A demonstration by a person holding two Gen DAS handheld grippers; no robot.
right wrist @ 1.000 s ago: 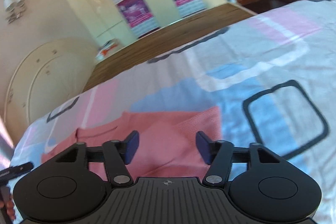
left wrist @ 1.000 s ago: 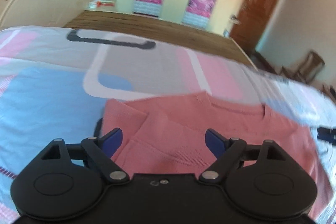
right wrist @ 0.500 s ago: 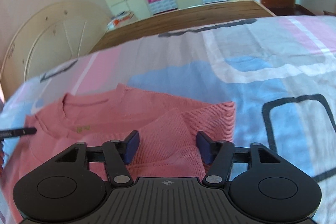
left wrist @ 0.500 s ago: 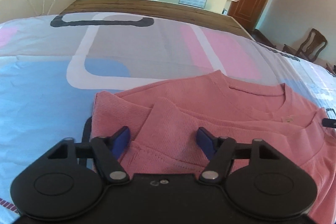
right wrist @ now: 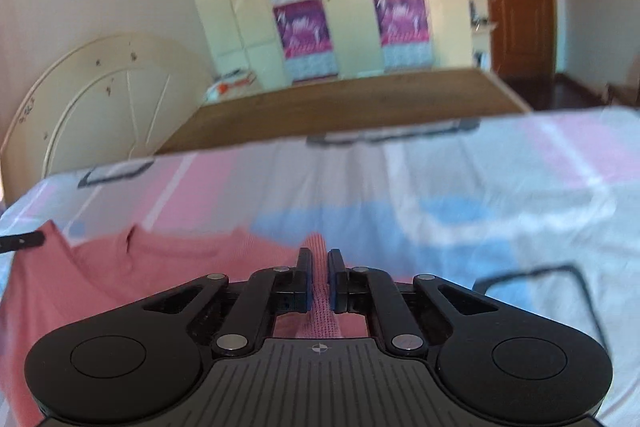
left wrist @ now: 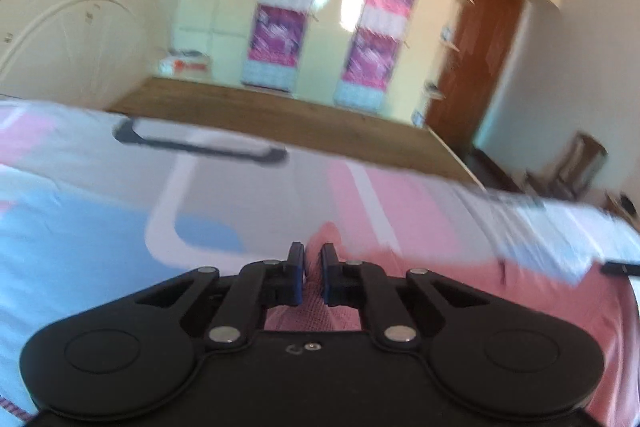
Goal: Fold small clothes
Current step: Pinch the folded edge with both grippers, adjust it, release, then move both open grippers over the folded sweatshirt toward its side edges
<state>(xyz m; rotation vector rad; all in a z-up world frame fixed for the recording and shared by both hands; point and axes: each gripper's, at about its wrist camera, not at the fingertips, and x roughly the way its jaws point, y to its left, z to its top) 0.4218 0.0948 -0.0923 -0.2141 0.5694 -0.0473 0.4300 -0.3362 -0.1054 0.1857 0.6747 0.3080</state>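
Both sets of jaws, apart a second ago, have closed: left gripper [left wrist: 313, 269] and right gripper [right wrist: 319, 273] each pinch the pink sweater [right wrist: 168, 263] on the bedsheet [right wrist: 500, 195]. Sweater's lower half hidden; views blurred.

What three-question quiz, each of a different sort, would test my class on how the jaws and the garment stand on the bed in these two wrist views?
1. True or false: the left gripper is shut on the pink sweater.
2. What lies between the right gripper's jaws? A) bedsheet B) pink knit fabric C) nothing
3. Fill in: the sweater lies on a patterned ____.

Key: 1 true. 2 B. 3 bedsheet.
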